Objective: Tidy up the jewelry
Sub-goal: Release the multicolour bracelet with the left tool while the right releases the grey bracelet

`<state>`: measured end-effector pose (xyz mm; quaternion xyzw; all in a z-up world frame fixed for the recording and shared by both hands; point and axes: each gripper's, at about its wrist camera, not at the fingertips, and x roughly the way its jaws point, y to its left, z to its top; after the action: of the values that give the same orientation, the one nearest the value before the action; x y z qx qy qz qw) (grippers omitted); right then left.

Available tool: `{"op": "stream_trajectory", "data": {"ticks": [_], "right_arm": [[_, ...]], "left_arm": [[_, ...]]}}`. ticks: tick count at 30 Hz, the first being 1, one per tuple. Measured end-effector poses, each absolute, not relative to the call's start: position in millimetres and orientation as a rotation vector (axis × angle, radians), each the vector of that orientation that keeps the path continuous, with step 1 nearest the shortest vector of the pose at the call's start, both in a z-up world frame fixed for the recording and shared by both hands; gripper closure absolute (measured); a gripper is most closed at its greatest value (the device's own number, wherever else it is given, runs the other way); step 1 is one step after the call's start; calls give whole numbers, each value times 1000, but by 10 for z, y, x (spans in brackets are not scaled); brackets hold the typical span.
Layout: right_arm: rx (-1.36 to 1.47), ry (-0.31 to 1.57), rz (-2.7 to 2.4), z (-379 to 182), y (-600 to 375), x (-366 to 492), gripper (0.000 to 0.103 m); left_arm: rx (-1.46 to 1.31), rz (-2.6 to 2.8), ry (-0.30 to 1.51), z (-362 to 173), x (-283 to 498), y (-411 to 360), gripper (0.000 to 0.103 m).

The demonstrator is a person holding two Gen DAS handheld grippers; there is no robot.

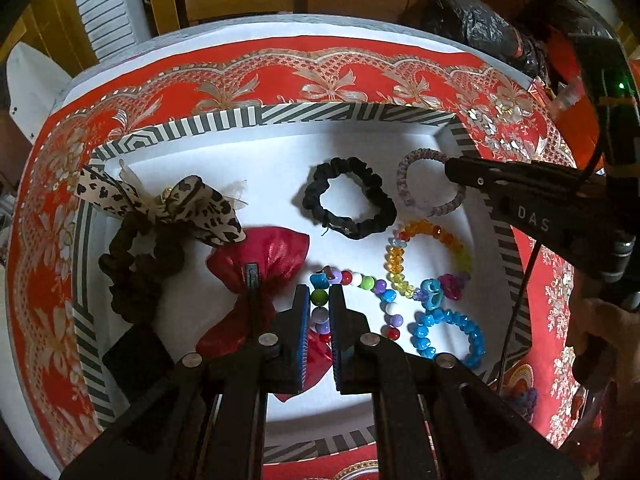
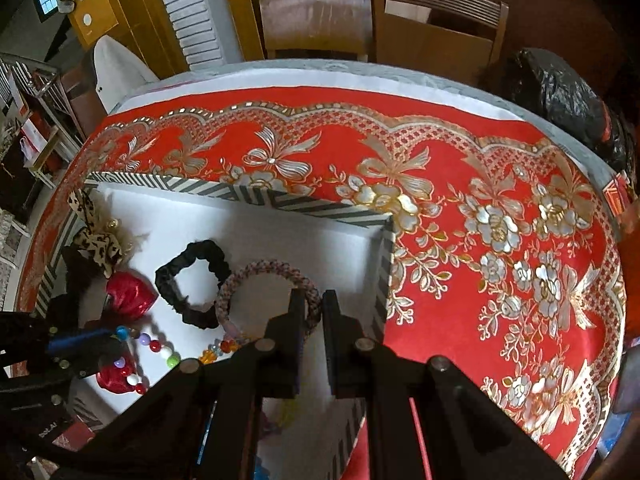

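A striped-rimmed white tray [image 1: 280, 118] holds the jewelry. My left gripper [image 1: 319, 300] is shut on a multicolour bead bracelet [image 1: 362, 280], with a green bead between the pads. My right gripper [image 2: 314, 304] is shut on a pink braided ring band [image 2: 256, 270], which also shows in the left wrist view [image 1: 404, 176]. A black scrunchie [image 1: 348, 200], an orange-yellow bead bracelet [image 1: 432, 248] and a blue bead bracelet [image 1: 448, 336] lie in the tray. A red bow clip [image 1: 260, 264] and a leopard bow scrunchie [image 1: 180, 208] lie at the left.
The tray sits on a red and gold flowered tablecloth [image 2: 480, 220] on a round table. A black plastic bag [image 2: 568, 100] lies at the far right edge. Wooden chairs [image 2: 436, 24] stand behind the table.
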<state>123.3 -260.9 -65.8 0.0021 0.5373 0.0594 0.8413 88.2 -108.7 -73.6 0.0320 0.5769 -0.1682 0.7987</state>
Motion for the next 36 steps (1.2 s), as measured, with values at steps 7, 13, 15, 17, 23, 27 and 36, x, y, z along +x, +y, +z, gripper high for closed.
{"op": "stream_trajectory", "data": {"ticks": [7,13,15,17,23,27,36], "right_arm": [[-44,1153,104,-724,-2616,1296,94],[-59,1171,100,-800,-2590,1325,94],[-58,1174,98,-816,-2588,1327,94],[-58,1177,95,-834,-2589,1330,94],[-45,1184,86,-888,-2594,1343,94],[-24,1173,105,-894,-2577,1341,80],[31,1072,162,-303,-2657,857,63]], "left_arm": [[58,-354,1250,-779,898,-1089,103],[48,-347,1259,-818,902,-1082,103],[48,-346,1261,-827,902,-1083,103],[50,-345,1261,-831,903,-1092,103],[65,-343,1249,-824,871,-1124,103],[58,-334,1246,-792,858,-1112,93],[-5,-391,1211,-499,640,-1020,74]]}}
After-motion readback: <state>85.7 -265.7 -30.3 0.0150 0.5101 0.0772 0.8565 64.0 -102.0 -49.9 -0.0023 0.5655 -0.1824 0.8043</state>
